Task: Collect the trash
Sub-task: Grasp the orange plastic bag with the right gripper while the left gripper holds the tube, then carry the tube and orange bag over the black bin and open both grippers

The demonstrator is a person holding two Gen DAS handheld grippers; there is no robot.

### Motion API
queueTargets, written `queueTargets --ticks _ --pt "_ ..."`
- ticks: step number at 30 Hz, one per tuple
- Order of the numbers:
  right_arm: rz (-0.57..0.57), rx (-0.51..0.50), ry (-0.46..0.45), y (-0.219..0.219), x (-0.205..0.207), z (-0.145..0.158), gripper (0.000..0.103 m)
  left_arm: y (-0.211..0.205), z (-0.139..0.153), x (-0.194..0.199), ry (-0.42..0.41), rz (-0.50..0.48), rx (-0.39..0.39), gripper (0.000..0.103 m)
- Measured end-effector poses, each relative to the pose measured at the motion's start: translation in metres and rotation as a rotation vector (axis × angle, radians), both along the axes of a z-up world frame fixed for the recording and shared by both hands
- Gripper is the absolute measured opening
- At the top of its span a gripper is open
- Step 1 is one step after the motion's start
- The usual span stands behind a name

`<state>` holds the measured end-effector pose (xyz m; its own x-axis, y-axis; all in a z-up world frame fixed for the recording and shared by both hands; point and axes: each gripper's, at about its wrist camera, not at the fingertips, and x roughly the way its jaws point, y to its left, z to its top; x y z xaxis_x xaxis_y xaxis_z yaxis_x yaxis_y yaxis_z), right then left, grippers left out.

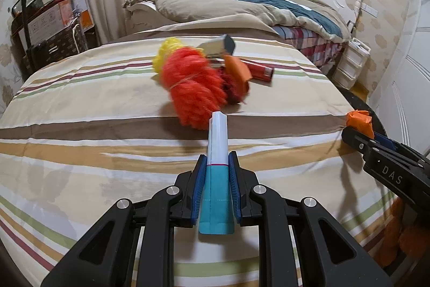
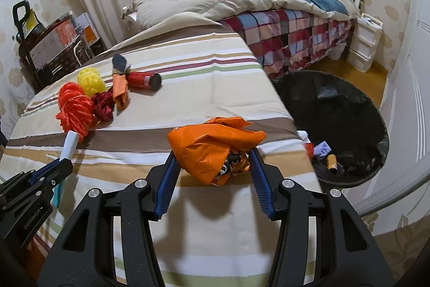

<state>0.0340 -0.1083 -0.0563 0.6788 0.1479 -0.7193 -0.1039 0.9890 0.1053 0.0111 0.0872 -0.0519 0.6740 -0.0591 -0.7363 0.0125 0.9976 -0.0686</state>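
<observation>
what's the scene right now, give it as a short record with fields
surface: striped sheet over a raised flat surface
left gripper: shut on a white and teal box
right gripper: shut on a crumpled orange bag
left on sheet: orange rope bundle, yellow bundle, dark red bundle, red can lying on its side, orange wrapper
bin: black-lined trash bin on the floor beside the surface, some scraps already inside
background: bed with a rumpled quilt
</observation>
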Motion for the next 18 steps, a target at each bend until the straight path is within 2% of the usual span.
queueTargets --ticks 18 --pt "-0.056 0.016 -0.028 -0.031 0.001 0.007 0.05 -0.048 0.007 0.011 -0.022 -0.099 0.008 0.02"
